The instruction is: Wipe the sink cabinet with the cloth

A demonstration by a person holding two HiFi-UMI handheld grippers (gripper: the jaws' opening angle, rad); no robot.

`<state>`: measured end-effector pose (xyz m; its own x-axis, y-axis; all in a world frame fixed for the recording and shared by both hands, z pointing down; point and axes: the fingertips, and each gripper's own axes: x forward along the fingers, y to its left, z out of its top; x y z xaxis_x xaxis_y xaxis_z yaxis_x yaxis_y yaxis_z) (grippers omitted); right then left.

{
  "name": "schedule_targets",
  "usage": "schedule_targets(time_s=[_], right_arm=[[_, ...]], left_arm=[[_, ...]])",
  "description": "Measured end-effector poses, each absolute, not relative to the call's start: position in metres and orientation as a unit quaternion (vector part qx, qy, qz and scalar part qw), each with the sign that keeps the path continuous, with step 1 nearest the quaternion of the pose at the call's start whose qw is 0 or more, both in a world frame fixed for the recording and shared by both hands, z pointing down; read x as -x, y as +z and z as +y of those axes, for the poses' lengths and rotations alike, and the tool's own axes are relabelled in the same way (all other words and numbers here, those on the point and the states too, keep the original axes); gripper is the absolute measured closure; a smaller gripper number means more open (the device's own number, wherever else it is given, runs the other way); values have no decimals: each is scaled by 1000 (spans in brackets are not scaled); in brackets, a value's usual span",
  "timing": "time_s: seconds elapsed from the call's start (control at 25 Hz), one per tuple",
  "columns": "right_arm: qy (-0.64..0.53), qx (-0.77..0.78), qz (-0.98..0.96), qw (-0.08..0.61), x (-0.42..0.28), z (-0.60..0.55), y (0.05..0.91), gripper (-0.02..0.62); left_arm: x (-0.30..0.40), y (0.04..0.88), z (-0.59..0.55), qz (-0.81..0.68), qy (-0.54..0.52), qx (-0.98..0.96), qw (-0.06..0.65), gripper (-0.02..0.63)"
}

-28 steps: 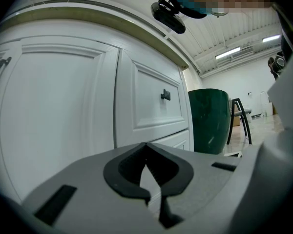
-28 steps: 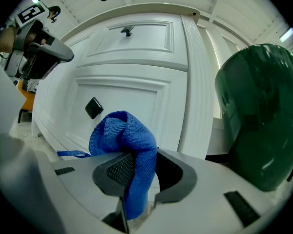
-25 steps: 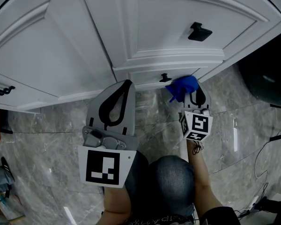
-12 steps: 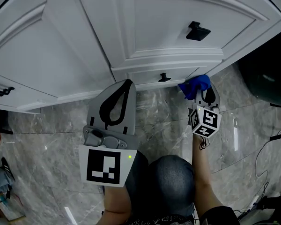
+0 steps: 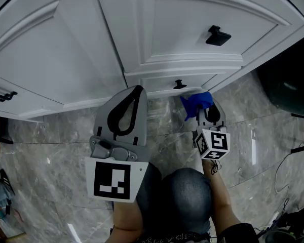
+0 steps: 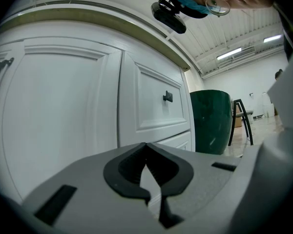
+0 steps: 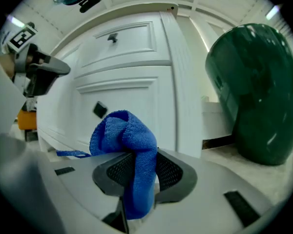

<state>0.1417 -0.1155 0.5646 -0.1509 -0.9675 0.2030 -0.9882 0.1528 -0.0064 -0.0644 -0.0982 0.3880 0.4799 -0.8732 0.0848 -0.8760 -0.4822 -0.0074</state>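
The right gripper [image 7: 136, 167] is clamped on the blue cloth [image 7: 124, 135]. The cloth's bunched end projects ahead of the jaw tips, long axis along the jaws, pointing at the cabinet's [image 5: 182, 39] lowest drawer front. Wiping appears under way low down, with the upper panels probably remaining. The left gripper [image 6: 147, 165] is closed and empty.

Left gripper [image 5: 136, 92]: jaws together, nothing between them, held in front of the torso. Right gripper [image 5: 209, 110]: clamped on cloth [image 5: 196, 103], forearm [image 5: 219, 191] stretched forward.

Grey marble floor [image 5: 50, 140], dark green bin [image 7: 254, 91] at rt, black chair [image 6: 243, 113] — strip lights [image 6: 228, 52], white ceiling [image 6: 224, 28]
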Motion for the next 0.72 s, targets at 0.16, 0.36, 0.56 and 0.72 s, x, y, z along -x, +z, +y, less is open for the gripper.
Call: schedule_targets(time_s=[0.16,0.36,0.56,0.72], right_arm=[[91,-556,-823,71,-61,-108,577,480],[84,-452,-884,88,28,-105,591,480],[81,-423,-896,105,71,-108,606,480],[67,-427,-894,115,84,-116,608,480]], left_arm=[[74,387,-96,-516,39,-855,24,606],[93,381,-88,-531,42,-846,17,606],[109,378,-85,-538,37,-842,11,606],[118,379,-85,-541,34,-840,14,606]])
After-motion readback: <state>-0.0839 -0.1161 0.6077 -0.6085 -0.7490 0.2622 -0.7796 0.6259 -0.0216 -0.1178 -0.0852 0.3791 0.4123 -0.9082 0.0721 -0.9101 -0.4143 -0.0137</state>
